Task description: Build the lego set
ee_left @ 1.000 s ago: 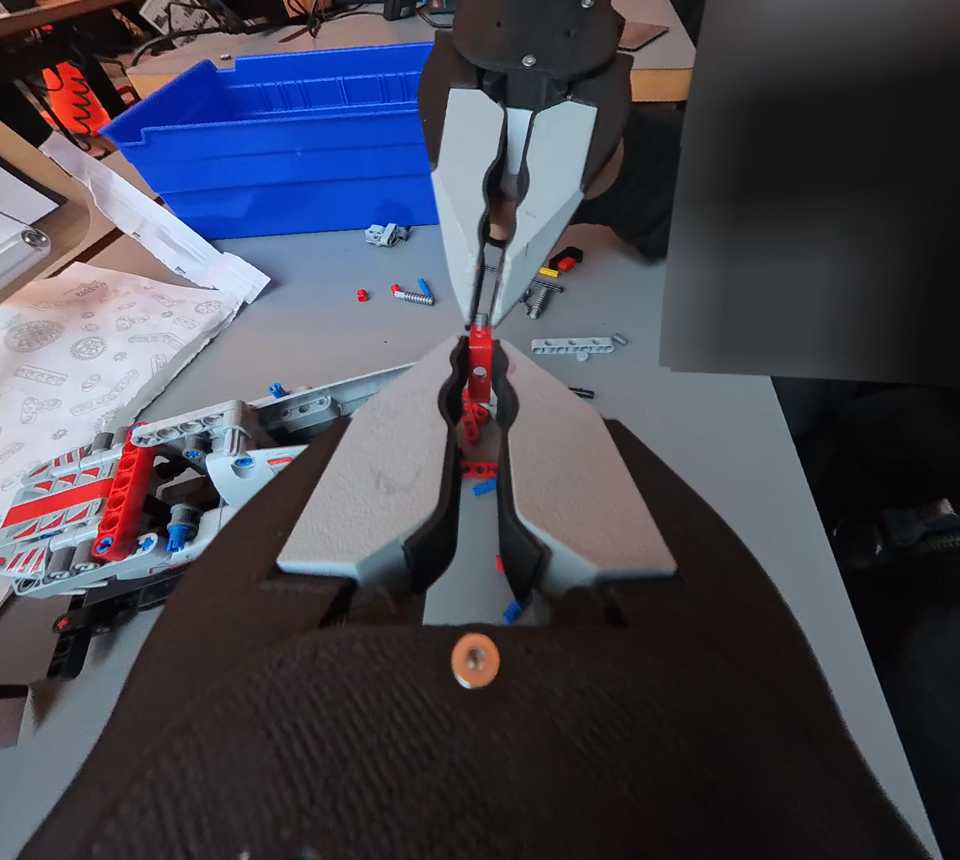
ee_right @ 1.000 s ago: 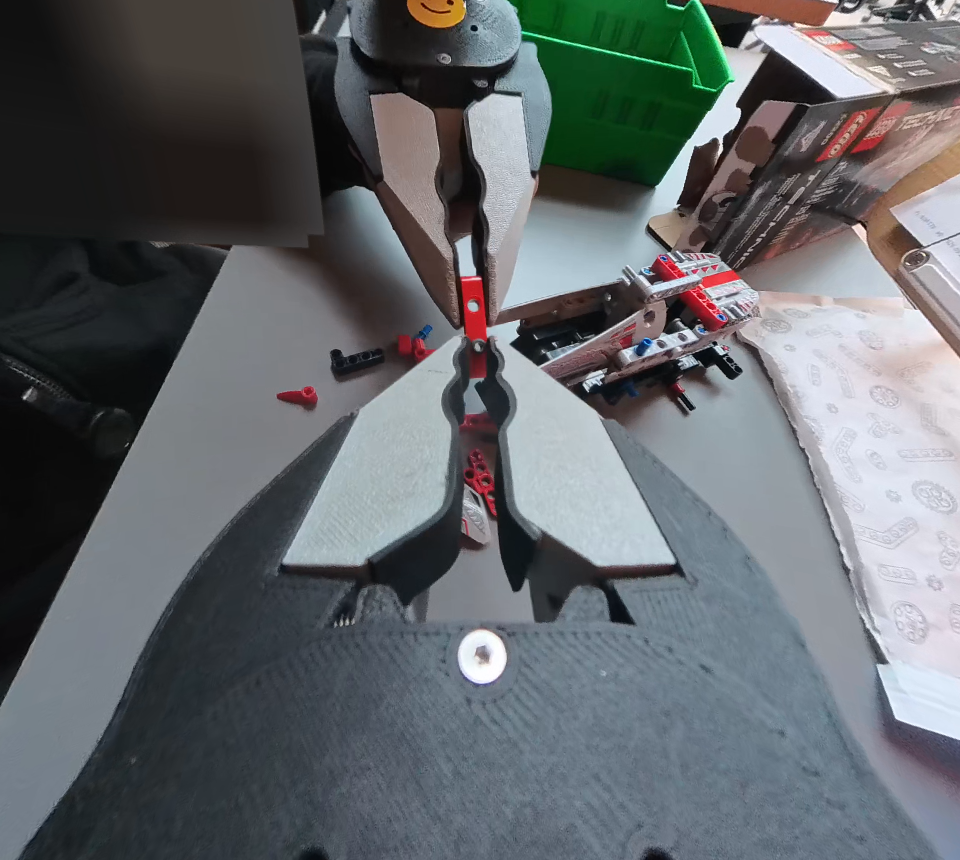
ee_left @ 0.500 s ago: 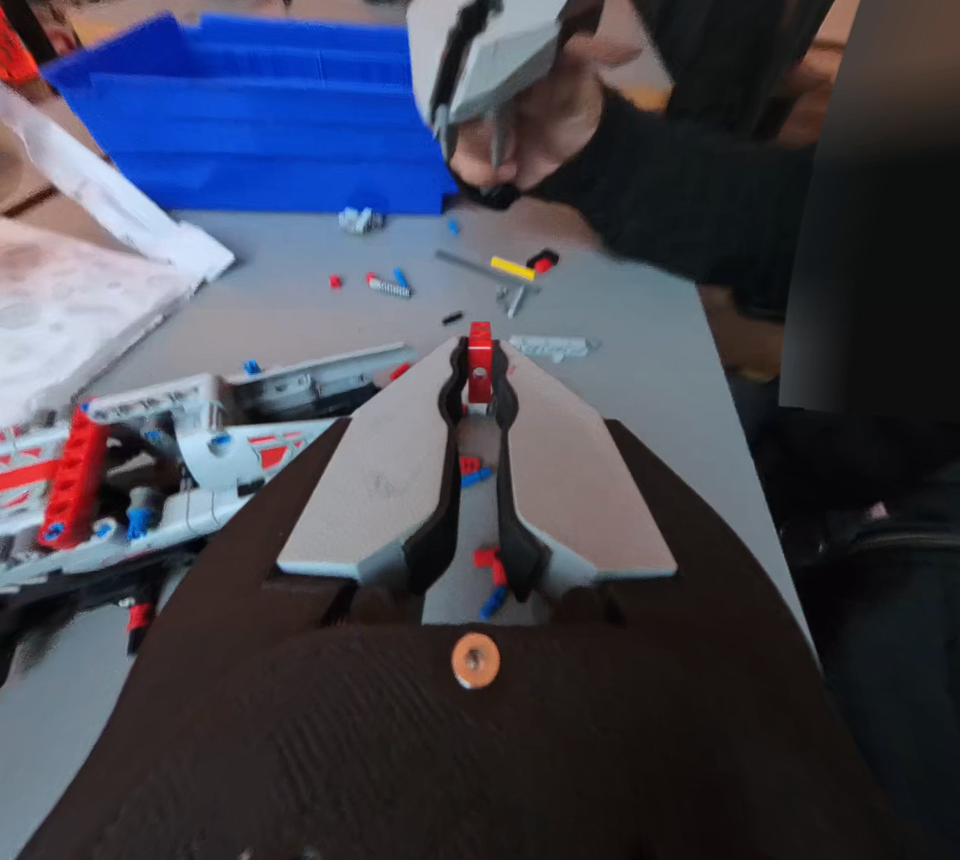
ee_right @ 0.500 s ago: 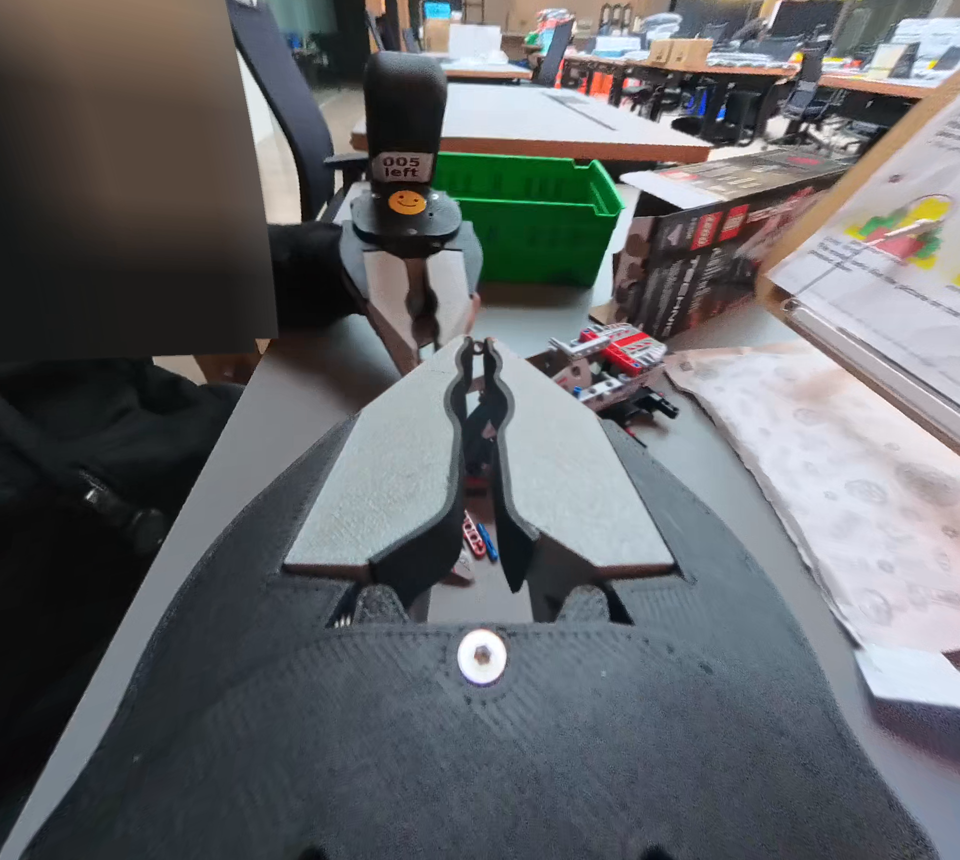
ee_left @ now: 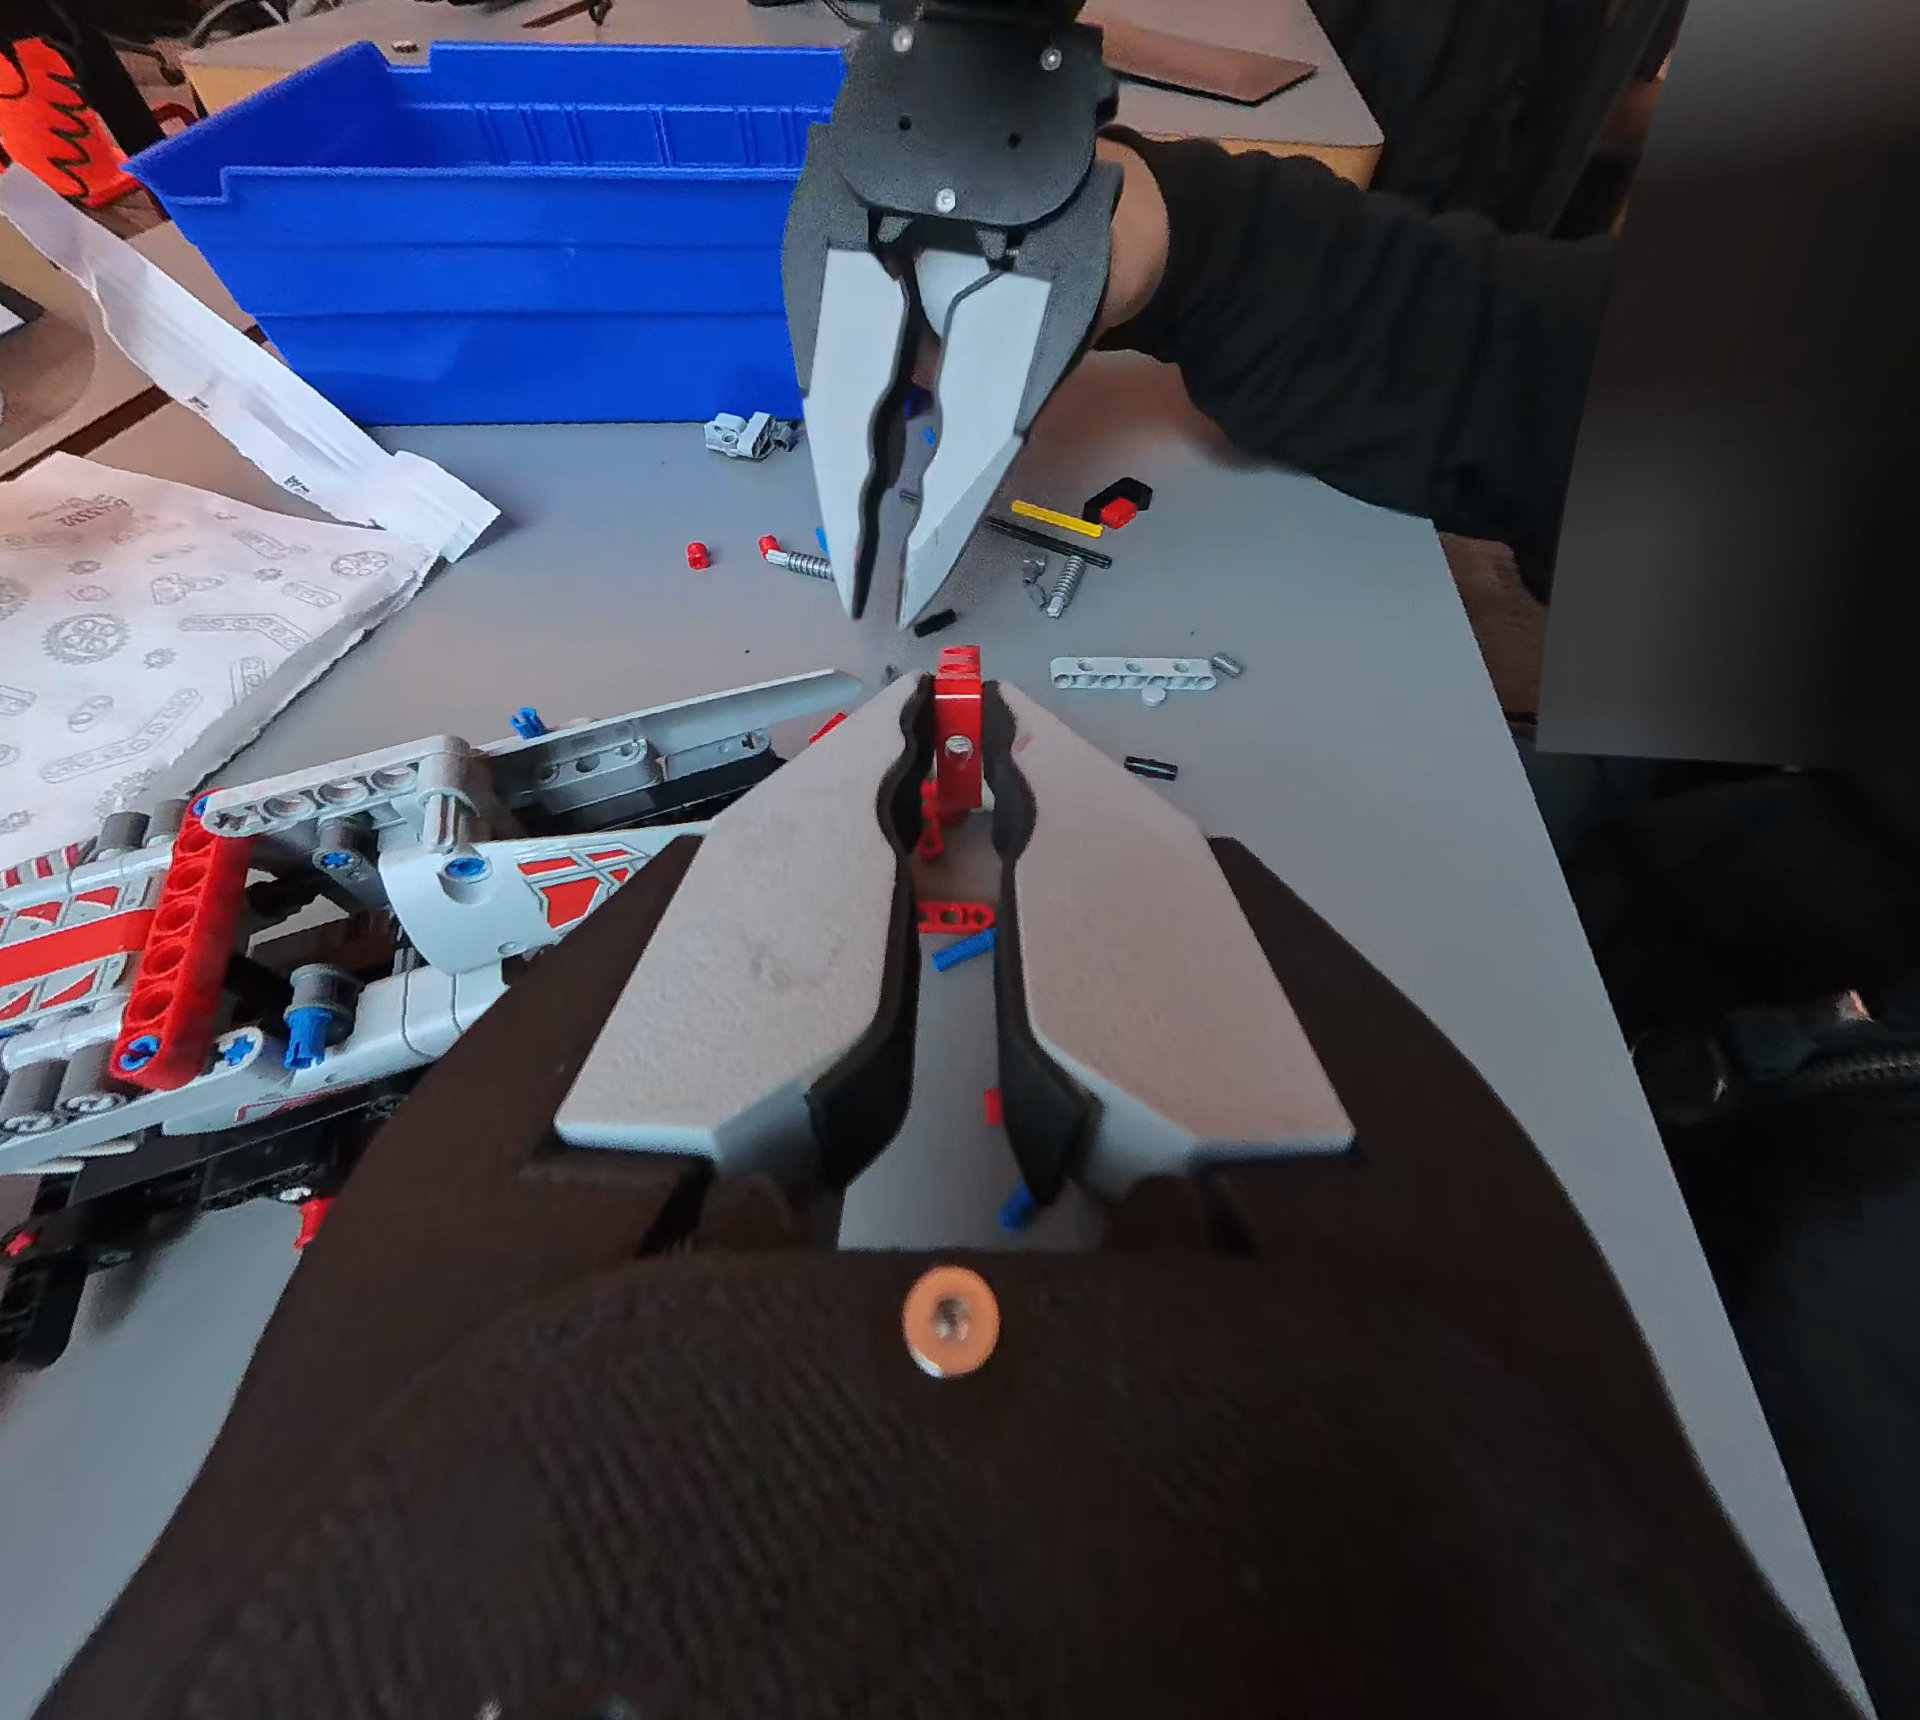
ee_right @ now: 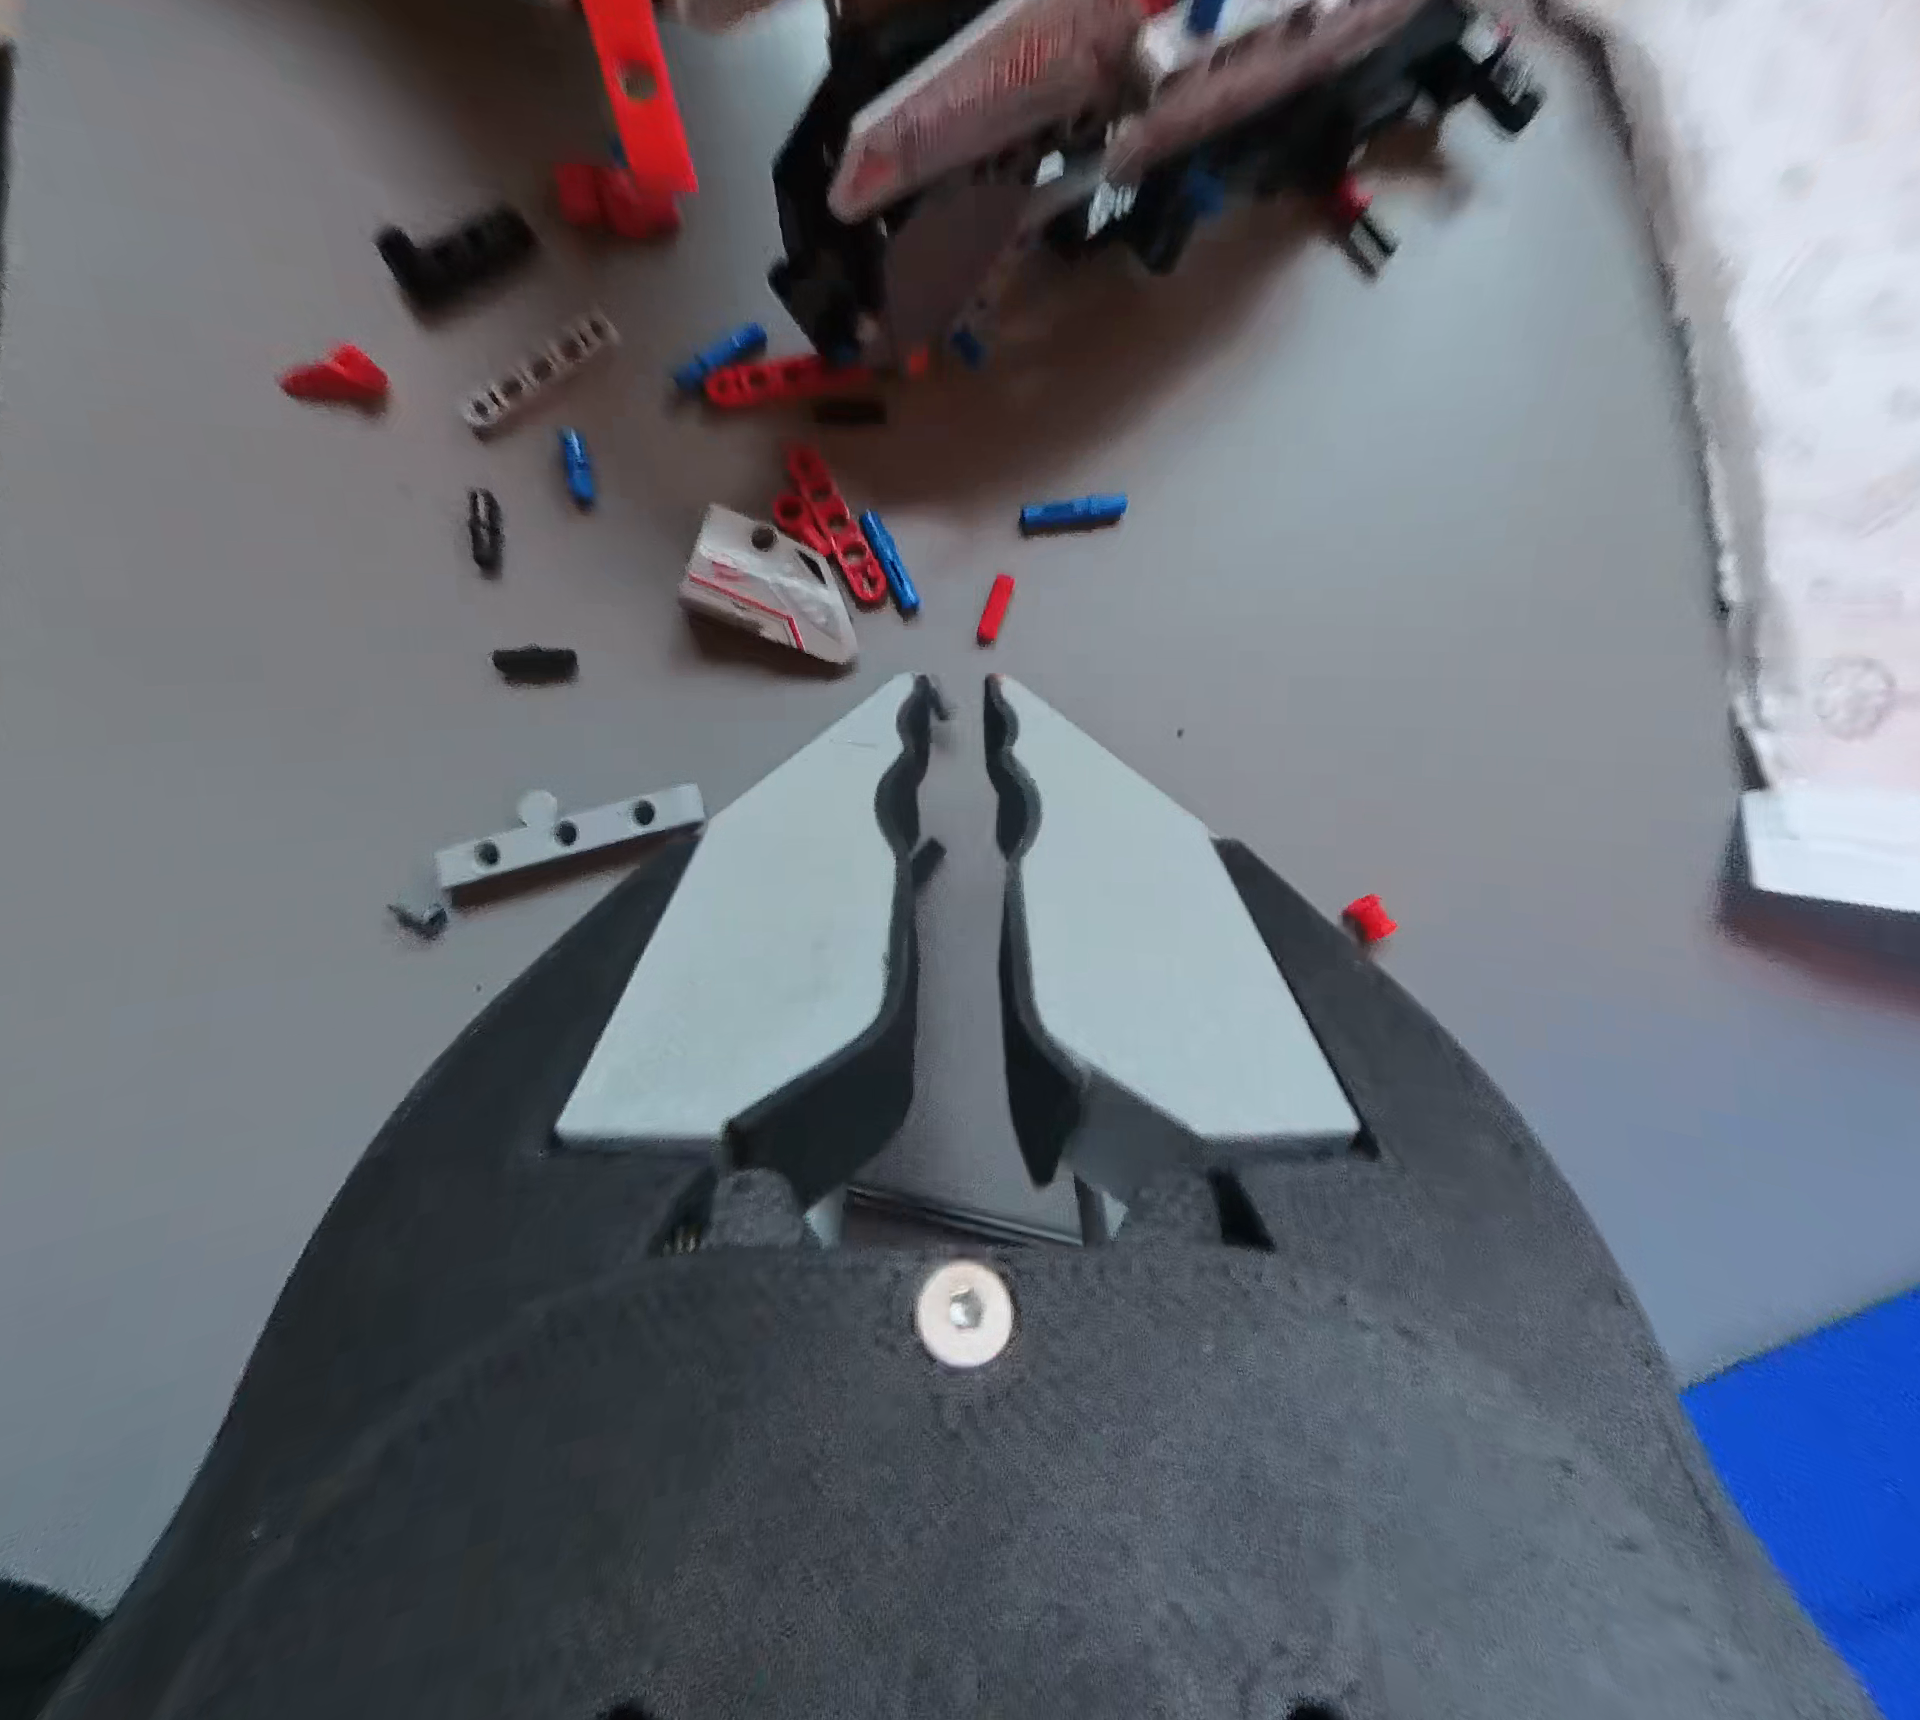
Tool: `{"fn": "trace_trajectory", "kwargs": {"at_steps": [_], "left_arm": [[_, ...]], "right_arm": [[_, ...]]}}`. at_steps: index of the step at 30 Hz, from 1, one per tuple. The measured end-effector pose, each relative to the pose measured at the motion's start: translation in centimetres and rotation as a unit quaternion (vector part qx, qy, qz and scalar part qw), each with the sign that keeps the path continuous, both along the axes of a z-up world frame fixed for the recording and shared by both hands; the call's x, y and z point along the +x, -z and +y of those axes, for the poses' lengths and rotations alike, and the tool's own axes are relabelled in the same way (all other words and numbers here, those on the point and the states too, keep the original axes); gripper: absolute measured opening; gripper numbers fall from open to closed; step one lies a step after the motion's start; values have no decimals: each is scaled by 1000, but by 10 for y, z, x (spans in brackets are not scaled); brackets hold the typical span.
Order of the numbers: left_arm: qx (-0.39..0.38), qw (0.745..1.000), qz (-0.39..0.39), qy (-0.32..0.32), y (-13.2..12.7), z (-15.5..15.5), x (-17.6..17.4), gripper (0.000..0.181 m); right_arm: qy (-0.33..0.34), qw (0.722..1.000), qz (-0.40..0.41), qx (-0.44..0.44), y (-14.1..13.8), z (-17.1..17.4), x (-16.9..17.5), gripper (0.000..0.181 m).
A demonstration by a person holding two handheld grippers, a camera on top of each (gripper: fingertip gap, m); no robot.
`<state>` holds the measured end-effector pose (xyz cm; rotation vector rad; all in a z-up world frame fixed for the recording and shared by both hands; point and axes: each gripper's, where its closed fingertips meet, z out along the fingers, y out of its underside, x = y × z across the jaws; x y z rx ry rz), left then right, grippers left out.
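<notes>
The right tool (ee_left: 881,610) has swung down from mid-air and is now pointing at the bench (ee_left: 1299,735), slightly parted and empty. The left tool (ee_left: 956,694) is still clamping the red beam (ee_left: 958,740) upright above the loose parts.

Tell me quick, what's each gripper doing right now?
Left gripper: shut on a small red plastic lego beam.
Right gripper: open, holding nothing, pointing down at the grey table.

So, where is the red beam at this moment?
In the left wrist view the red beam stands upright, clamped between the fingertips of the left gripper, above the grey table; the right gripper points down just beyond it.
</notes>
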<state>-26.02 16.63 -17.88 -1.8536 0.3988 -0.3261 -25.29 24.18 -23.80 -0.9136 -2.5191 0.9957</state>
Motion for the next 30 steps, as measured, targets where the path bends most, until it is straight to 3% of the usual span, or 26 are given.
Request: {"fn": "trace_trajectory", "kwargs": {"at_steps": [5,8,11,15,17,21,26,30], "left_arm": [[-3,1000,1,-9,2,1,-4,6],[8,1000,-1,-15,-1,3,-5,6],[13,1000,-7,-3,-2,3,1,6],[7,1000,-23,-5,-1,7,6,6],[6,998,-63,2,-6,8,11,8],[11,993,-114,-7,-15,8,5,14],[61,987,-140,-43,-35,-1,-28,19],[59,988,-131,-59,-33,-1,-37,16]], "right_arm": [[21,997,-32,62,26,14,-2,12],[3,999,35,-19,-12,-9,-8,14],[-51,985,92,-139,-57,-45,0,30],[-85,983,98,-133,-59,-77,4,31],[-65,987,102,-103,-51,-77,-4,5],[-39,990,65,-121,-48,-70,-7,4],[-15,950,-24,-311,-74,-51,-2,4],[3,950,-37,-309,-69,-41,-3,4]]}}
